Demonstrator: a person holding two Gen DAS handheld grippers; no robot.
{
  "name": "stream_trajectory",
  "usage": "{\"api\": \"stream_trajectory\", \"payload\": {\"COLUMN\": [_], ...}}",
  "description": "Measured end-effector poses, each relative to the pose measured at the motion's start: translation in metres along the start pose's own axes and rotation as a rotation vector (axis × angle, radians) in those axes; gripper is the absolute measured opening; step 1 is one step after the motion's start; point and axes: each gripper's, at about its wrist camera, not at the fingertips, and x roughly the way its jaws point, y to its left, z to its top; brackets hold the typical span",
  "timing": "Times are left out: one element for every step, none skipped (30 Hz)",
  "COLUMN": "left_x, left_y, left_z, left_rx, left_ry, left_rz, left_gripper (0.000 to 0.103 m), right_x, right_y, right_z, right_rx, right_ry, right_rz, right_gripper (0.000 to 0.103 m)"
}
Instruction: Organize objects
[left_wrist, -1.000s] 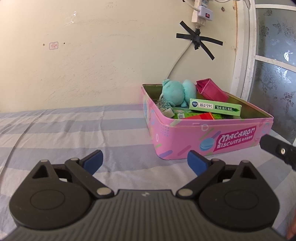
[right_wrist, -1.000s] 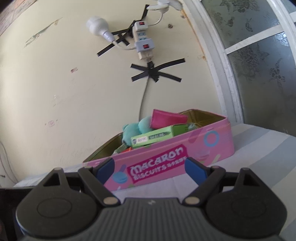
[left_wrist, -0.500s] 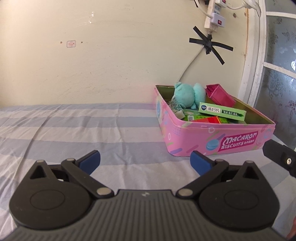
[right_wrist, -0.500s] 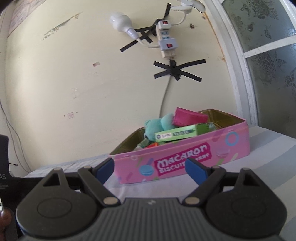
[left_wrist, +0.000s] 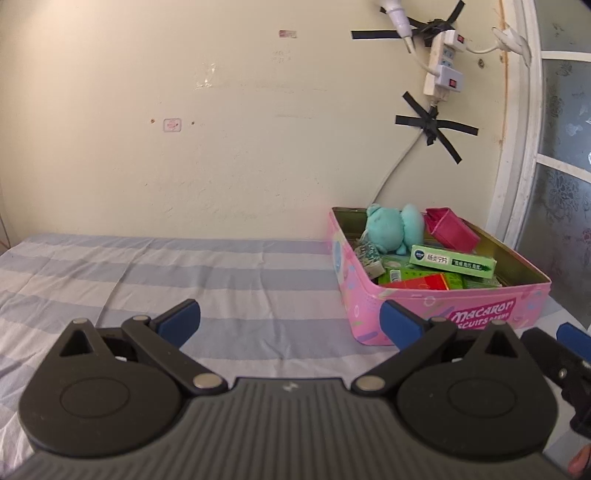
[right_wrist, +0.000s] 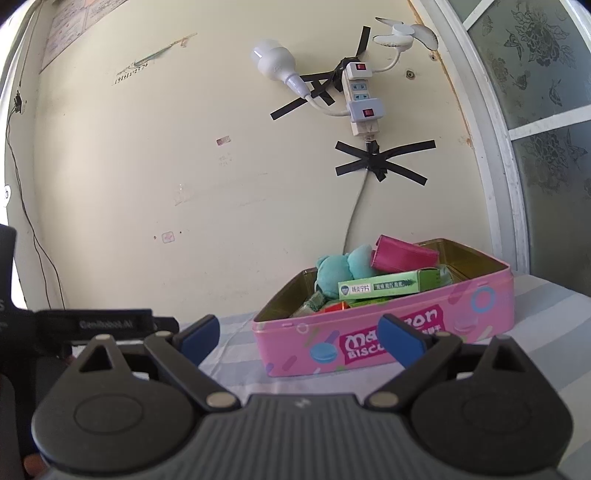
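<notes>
A pink "Macaron Biscuits" tin (left_wrist: 369, 314) (right_wrist: 484, 314) stands open on the striped bed by the wall. Inside lie a teal plush toy (left_wrist: 391, 227) (right_wrist: 336, 267), a magenta box (left_wrist: 450, 230) (right_wrist: 402, 254), a green carton (left_wrist: 452, 262) (right_wrist: 384, 286) and a red box (left_wrist: 421, 283). My left gripper (left_wrist: 290, 319) hangs open and bare above the sheet, left of the tin and short of it. My right gripper (right_wrist: 301, 336) faces the tin's front wall from a distance, its jaws still opening with nothing between them. Its tip (left_wrist: 570, 334) shows at the left wrist view's right edge.
The blue and white striped sheet (left_wrist: 184, 273) stretches left of the tin. On the wall hang a power strip (right_wrist: 360, 98), a bulb (right_wrist: 275, 62) and taped cable (right_wrist: 380, 162). A frosted window (right_wrist: 546, 147) closes the right side. The other gripper's black body (right_wrist: 74, 325) is at left.
Both grippers have drawn back and risen, so the tin looks smaller and more wall shows. Both pairs of jaws have spread wider. The tin and its contents have not moved.
</notes>
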Motion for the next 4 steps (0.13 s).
{"api": "stream_trajectory", "payload": {"left_x": [0.0012, 0.0025, 0.0035, 0.0045], "left_y": [0.0006, 0.0005, 0.0005, 0.0009], "left_z": [0.0001, 0.0002, 0.0003, 0.0002], "left_rx": [-0.003, -0.004, -0.006, -0.01], "left_ry": [0.006, 0.013, 0.019, 0.026], "left_rz": [-0.004, -0.006, -0.003, 0.004], "left_gripper": [0.103, 0.103, 0.103, 0.103], "right_x": [0.0003, 0.0006, 0.0006, 0.0006], "right_y": [-0.0003, -0.0006, -0.0007, -0.0008], "right_z": [-0.0002, -0.0003, -0.0005, -0.0005], "right_rx": [0.001, 0.002, 0.002, 0.0], "right_ry": [0.001, 0.001, 0.001, 0.0], "right_rz": [-0.001, -0.001, -0.001, -0.002], "right_gripper": [0.096, 0.096, 0.096, 0.096]}}
